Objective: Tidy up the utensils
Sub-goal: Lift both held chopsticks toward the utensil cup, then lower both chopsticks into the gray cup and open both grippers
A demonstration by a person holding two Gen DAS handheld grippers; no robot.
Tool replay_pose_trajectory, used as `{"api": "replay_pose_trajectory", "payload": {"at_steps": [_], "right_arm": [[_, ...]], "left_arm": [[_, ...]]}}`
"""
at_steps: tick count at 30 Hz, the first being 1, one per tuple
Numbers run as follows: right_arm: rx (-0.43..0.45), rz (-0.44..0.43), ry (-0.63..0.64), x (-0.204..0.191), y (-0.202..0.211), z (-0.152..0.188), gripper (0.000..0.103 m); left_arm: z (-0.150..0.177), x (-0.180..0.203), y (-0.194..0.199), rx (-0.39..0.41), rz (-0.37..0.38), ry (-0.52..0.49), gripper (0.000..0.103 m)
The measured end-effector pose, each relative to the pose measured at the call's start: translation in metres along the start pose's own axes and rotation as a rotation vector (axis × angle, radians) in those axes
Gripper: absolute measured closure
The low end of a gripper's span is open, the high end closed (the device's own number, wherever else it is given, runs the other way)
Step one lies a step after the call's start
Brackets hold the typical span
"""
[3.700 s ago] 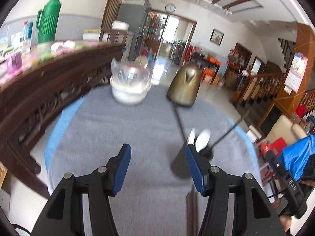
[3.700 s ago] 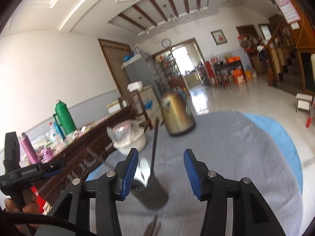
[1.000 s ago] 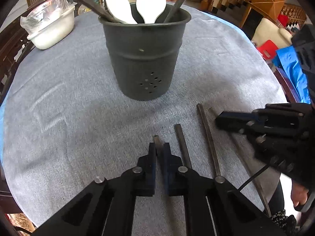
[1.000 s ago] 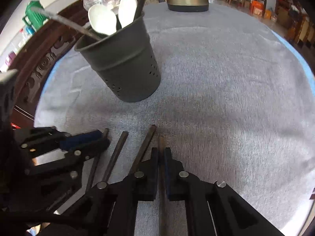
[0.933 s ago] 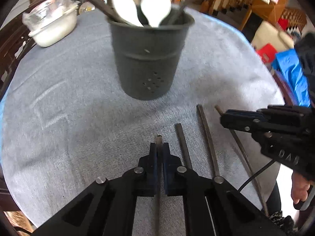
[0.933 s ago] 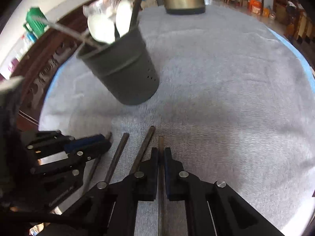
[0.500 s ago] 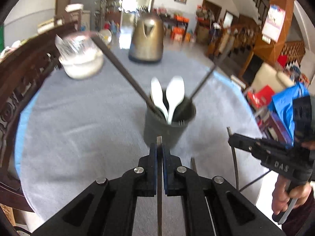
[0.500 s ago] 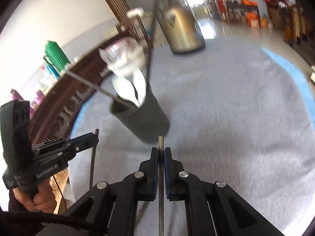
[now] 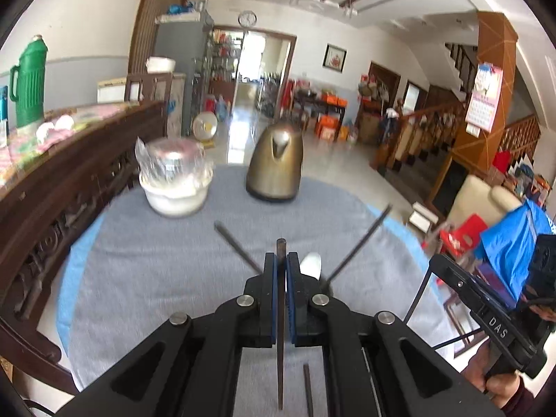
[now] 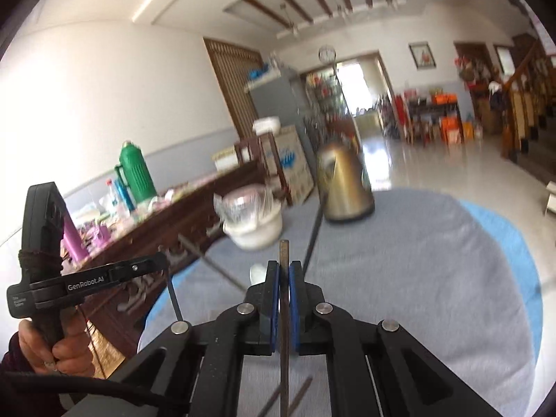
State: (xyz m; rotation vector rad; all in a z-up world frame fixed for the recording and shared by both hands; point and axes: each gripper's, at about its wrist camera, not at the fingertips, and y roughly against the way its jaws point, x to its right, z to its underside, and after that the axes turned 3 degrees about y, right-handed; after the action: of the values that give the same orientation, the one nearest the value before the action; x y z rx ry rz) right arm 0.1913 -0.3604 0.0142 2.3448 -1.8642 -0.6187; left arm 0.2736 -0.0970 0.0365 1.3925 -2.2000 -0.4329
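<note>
My left gripper [image 9: 280, 264] is shut on a dark chopstick [image 9: 280, 354], held in the air above the grey-clothed table [image 9: 139, 264]. Just behind its fingers a white spoon [image 9: 311, 264] and two slanting chopsticks [image 9: 238, 246] stick up; the black holder they stand in is hidden by the fingers. My right gripper [image 10: 285, 268] is shut on a second dark chopstick [image 10: 285, 347], also lifted. In the left wrist view the right gripper [image 9: 432, 266] shows at the right with its stick hanging down. In the right wrist view the left gripper [image 10: 161, 260] shows at the left. One chopstick [image 9: 306, 389] lies on the cloth below.
A brass kettle [image 9: 276, 163] and a plastic-covered white bowl [image 9: 175, 180] stand at the table's far side. A dark wooden sideboard [image 9: 69, 160] with a green thermos [image 9: 29, 80] runs along the left. Chairs and a blue bag [image 9: 514, 243] sit right of the table.
Both grippers have risen off the table, each carrying its chopstick, and tilted up toward level. The holder, in plain view before, has slipped behind the fingers.
</note>
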Motion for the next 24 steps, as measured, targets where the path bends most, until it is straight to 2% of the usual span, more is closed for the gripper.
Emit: {"api": "replay_pose_trajectory", "payload": {"at_steps": [7,14,20,24], "right_arm": [[0.142,0.030,0.058,-0.021,0.000,-0.042,0.097],[0.256,0.059,0.061,-0.034,-0.011,-0.082,0.097],[0.297,0.095,0.085,-0.050,-0.035,-0.090,0.097],[0.292,0.126,0.088,-0.052,-0.054,-0.085,0.097]], "left_arm": [[-0.038,0.010,0.012,0.091,-0.001,-0.011,0.098],[-0.074,0.025,0.020,0.189,0.013,-0.028,0.098],[-0.088,0.026,0.014,0.252,0.013,0.008,0.098],[-0.083,0.026,0.003,0.265,-0.014,0.015,0.098]]}}
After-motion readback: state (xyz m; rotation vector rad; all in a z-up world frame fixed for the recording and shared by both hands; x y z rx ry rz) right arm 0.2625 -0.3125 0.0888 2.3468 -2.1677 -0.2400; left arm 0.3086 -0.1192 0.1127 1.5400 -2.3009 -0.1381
